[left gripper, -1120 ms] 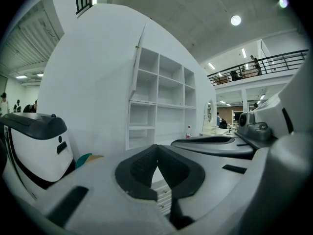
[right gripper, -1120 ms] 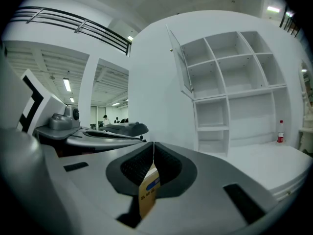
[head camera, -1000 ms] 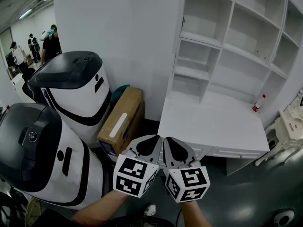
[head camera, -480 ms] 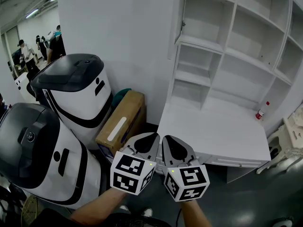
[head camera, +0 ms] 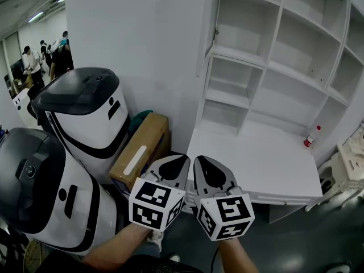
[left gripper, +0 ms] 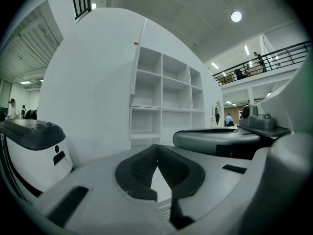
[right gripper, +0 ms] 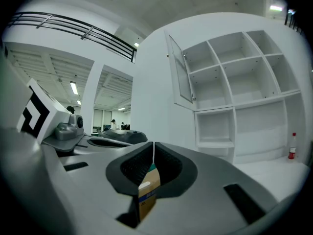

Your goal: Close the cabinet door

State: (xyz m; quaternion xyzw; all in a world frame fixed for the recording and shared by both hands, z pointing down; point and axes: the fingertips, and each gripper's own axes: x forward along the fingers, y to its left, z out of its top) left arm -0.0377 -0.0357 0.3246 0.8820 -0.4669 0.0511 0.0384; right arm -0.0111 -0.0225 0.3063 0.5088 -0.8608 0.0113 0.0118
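The white shelf cabinet (head camera: 273,56) stands at the upper right of the head view. Its narrow upper door (head camera: 207,33) is swung open to the left, edge-on beside the white side panel. That door (left gripper: 138,58) also shows in the left gripper view, and as a glazed leaf (right gripper: 179,72) in the right gripper view. My left gripper (head camera: 185,158) and right gripper (head camera: 197,158) are held side by side low in the head view, well short of the door. Both are shut with nothing held, left gripper (left gripper: 157,146) and right gripper (right gripper: 153,144) alike.
Two large white-and-black machines (head camera: 85,112) (head camera: 40,192) stand at the left, with a cardboard box (head camera: 139,149) beside them. The white desk top (head camera: 267,164) under the shelves carries a red-capped bottle (head camera: 309,137). A white chair (head camera: 348,164) is at the right; people (head camera: 34,61) stand far left.
Both grippers have risen a little and moved forward toward the cabinet, still side by side and shut. The door has not moved.
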